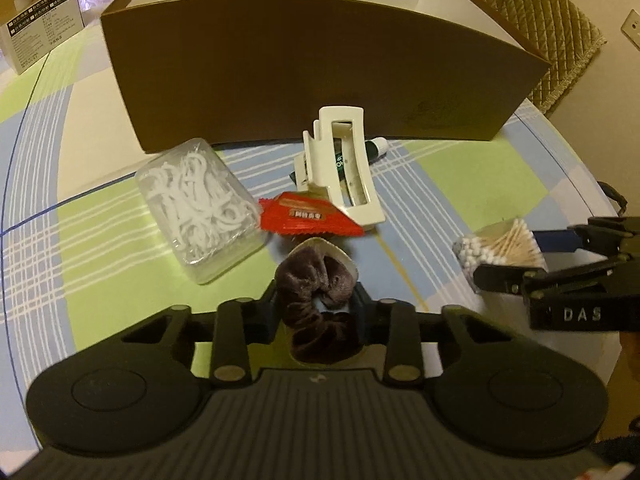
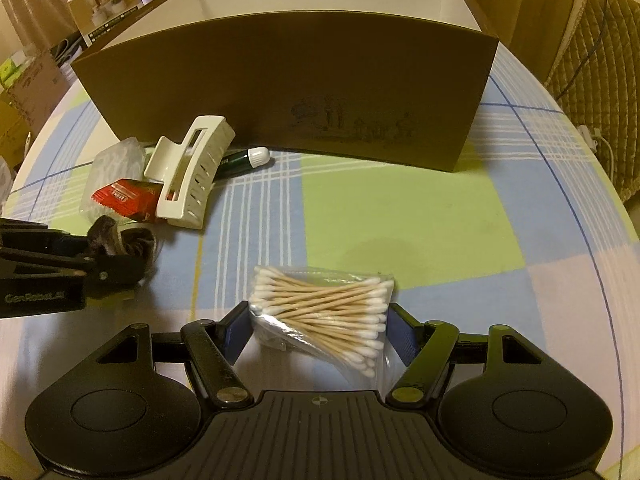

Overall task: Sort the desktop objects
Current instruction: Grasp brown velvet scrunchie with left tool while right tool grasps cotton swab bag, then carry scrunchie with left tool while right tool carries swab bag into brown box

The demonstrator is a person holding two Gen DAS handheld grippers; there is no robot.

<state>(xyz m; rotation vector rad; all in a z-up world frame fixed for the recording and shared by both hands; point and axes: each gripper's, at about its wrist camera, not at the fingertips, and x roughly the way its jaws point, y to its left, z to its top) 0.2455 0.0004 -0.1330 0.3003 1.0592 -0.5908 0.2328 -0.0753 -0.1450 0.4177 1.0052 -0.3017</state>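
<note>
Two tongs low over the table, each set about one item, so by the look of it the pick-up step of the sort. Left tongs (image 1: 318,300) drawn narrow, fingers pressed into both flanks of a brown scrunchie (image 1: 316,280), apparently gripped, though whether lifted off the cloth cannot be told. Right tongs (image 2: 320,320) spread wide, blue pads (image 2: 236,328) standing either side of a bag of cotton swabs (image 2: 324,308), the near pad at the bag's edge, nothing clamped yet. Next, probably: squeeze the right tongs across the bag without letting the slack plastic slip, then raise both loads high enough to clear the tall front wall of the cardboard box (image 1: 300,72) straight ahead of both tongs, open at the top, and release inside. Scrunchie soft and velvety, bunched into folds, likely to squash rather than resist; something pale half hidden beneath its far edge, too covered to name. Swabs wooden-stemmed with white tips, lying crosswise in clear film. Just beyond the left tongs, a red sachet (image 1: 308,218), touching a cream hair claw (image 1: 344,160) farther ahead; behind the claw, against the box foot, a green tube (image 1: 378,146) with a white cap. Ahead and left of the left tongs, a clear case of white floss picks (image 1: 196,200). Underneath everything, a checked tablecloth (image 1: 100,220) in green, blue and white.
</note>
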